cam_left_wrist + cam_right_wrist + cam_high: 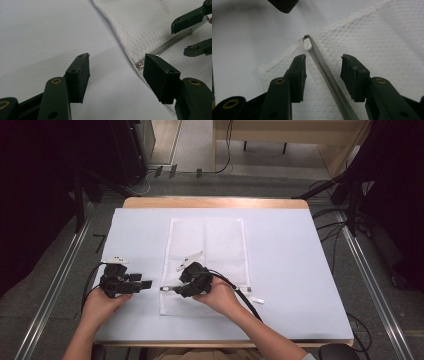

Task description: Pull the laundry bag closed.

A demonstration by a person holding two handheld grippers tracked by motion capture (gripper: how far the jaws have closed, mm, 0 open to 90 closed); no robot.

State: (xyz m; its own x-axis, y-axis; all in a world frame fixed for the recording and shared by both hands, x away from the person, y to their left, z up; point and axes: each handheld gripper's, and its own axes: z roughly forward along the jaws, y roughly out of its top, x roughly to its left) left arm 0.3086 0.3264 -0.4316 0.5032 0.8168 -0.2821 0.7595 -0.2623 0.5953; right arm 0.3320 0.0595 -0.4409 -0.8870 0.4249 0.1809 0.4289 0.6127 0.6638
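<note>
Two sets of tongs are in my hands over a desk (pixel 300 285) covered in smooth pale sheeting. At the left, my left tongs (pixel 146 283) hover just off the near left corner of a white mesh bag (pixel 220 240), jaws spread wide with nothing between them; one black pad (pixel 160 75) sits close by the zipper's end at the bag's edge. Further right, my right tongs (pixel 165 289) hang low over the same corner, jaws partly open, straddling the zipper (pixel 329 80) without pressing on it. The white zipper pull (pixel 307 44) lies just ahead of those jaws, near the bag's corner.

The bag lies flat in the middle of the desk, long side running away from me. It is soft, thin, dimpled netting with a faint diamond weave, rectangular, with a stitched hem. The zipper is a narrow grey strip; its pull is a small rounded tab.

I judge the main risk is closing on the flat tape or loose mesh instead of the tiny pull, so the pads slip off. With the left tongs gripping nothing, any tug may drag or bunch the limp bag across the slick sheeting.
</note>
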